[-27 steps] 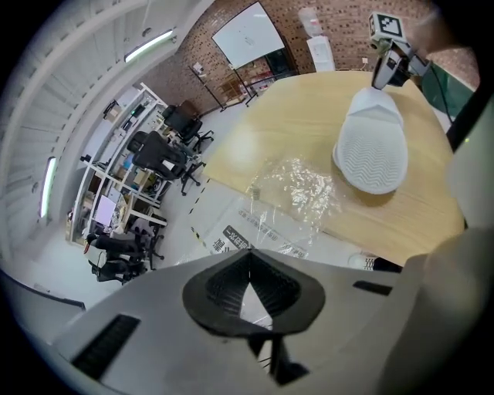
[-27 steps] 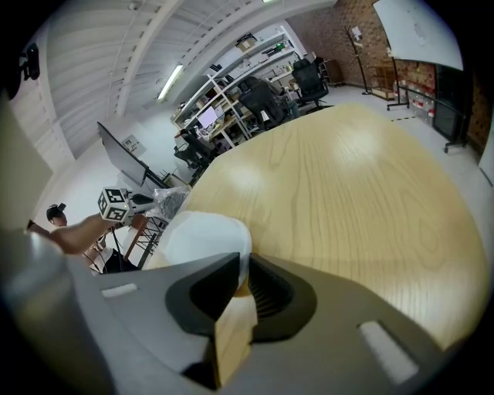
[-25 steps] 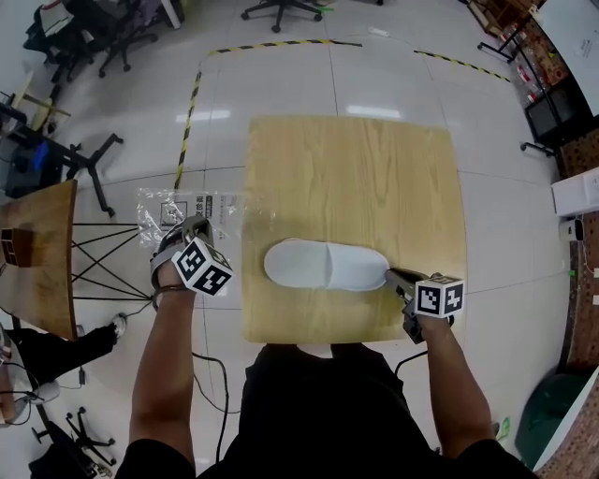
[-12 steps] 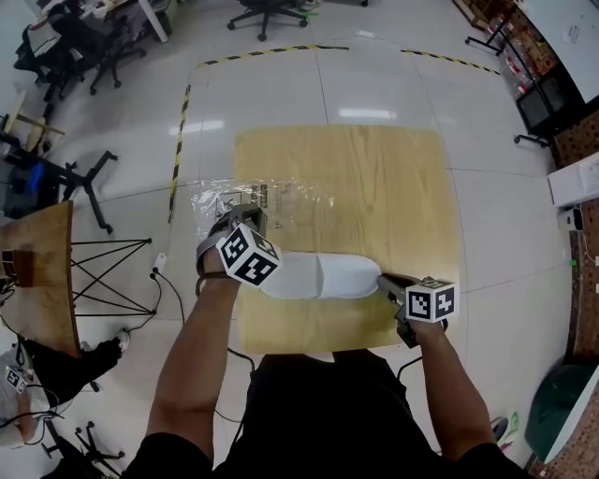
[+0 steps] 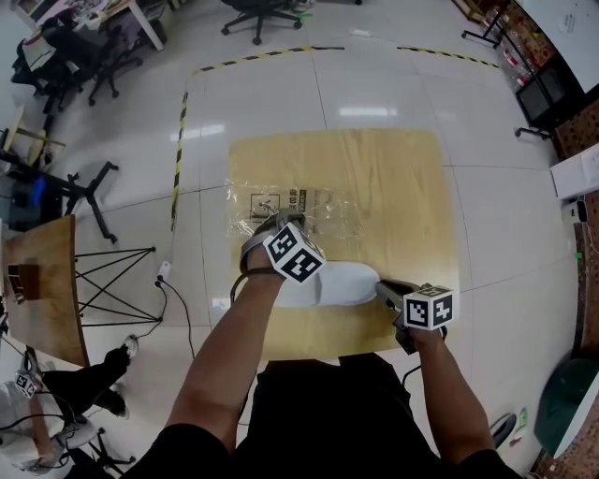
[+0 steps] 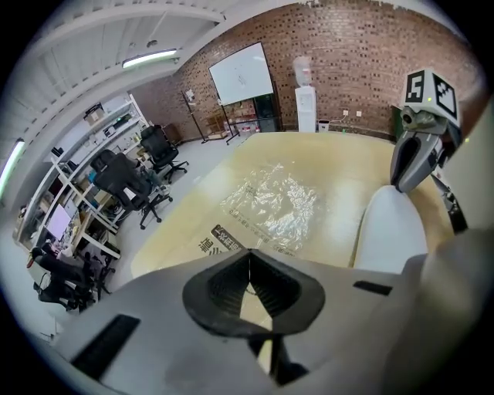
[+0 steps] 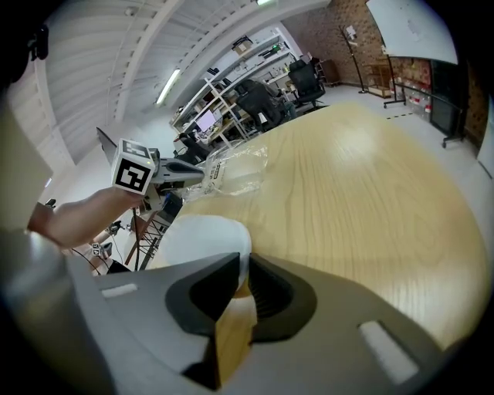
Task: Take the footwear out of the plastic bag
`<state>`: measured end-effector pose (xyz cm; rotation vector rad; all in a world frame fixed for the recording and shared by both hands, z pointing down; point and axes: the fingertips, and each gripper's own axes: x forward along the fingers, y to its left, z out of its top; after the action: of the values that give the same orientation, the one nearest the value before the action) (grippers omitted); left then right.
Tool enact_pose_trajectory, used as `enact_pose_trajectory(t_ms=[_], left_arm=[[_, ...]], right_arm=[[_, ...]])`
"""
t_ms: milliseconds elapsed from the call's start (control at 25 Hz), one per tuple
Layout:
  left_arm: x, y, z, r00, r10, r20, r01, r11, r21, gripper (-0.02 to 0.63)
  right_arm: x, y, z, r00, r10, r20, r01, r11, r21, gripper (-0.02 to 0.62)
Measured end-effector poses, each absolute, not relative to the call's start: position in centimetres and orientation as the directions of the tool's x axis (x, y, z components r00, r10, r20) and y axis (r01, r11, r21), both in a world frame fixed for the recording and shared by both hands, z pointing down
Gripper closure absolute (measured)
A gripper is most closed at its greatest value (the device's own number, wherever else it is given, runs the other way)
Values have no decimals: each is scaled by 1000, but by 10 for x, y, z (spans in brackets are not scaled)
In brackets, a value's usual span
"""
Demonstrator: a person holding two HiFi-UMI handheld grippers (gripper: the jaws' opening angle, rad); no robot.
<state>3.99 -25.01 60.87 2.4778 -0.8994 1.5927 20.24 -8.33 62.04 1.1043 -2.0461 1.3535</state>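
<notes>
A white slipper (image 5: 342,283) lies on the wooden table (image 5: 393,178) near its front edge. My right gripper (image 5: 382,288) is shut on the slipper's right end; the white rim (image 7: 231,247) sits between the jaws. The empty clear plastic bag (image 5: 304,208), with a printed label, lies flat on the table behind the slipper. My left gripper (image 5: 264,224) is shut on the bag's near left edge, just behind the slipper's left end. In the left gripper view the bag (image 6: 270,204) spreads ahead of the closed jaws, and the slipper (image 6: 390,231) and right gripper (image 6: 405,173) are at the right.
A second wooden table (image 5: 37,281) and a black wire frame (image 5: 122,281) stand to the left. Office chairs (image 5: 262,11) stand at the far end of the floor, which has yellow-black tape (image 5: 178,140) on it. A seated person (image 5: 56,393) is at the lower left.
My left gripper has carried the plastic bag to the right, from beyond the table's left edge onto the table behind the slipper. The right gripper and the slipper have stayed put.
</notes>
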Motion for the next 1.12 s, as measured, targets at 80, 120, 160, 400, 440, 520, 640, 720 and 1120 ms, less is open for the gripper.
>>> enact_pose_trajectory(t_ms=[80,120,160,400,440,520,640,720,1120], left_arm=[[45,-249,611,309,-427,850,-507,-830,-233,595],[48,-249,611,319,-419,850,-511,-831,-218,594],[51,-248,610,331,-412,849,-513,-833,-204,580],[53,-243,584,409,-425,807,-499,-845,-192,538],[49,-239,579,422,-427,800,-492,-849,-193,538],[41,-229,570,455,-424,783,-479,-858,-185,543],[29,-203,558,539,-398,743,-480,-869,-117,571],[19,-176,552,601,-367,711,-477,-877,-49,593],[-50,31,523,751,-271,602,-551,-760,345,598]], right_arm=[[203,-83,621,-575,-380,724,-815,196,-545,554],[203,-83,621,-571,-386,724,-818,194,-542,554],[203,-84,620,-566,-395,724,-822,193,-536,553],[205,-79,598,-494,-488,720,-864,185,-468,527],[204,-75,593,-471,-501,726,-878,183,-443,525],[200,-63,582,-425,-536,729,-901,175,-397,526],[191,-40,561,-373,-607,702,-920,146,-363,570],[179,-20,548,-356,-652,670,-922,128,-365,594],[104,75,497,-567,-628,534,-808,296,-510,594]])
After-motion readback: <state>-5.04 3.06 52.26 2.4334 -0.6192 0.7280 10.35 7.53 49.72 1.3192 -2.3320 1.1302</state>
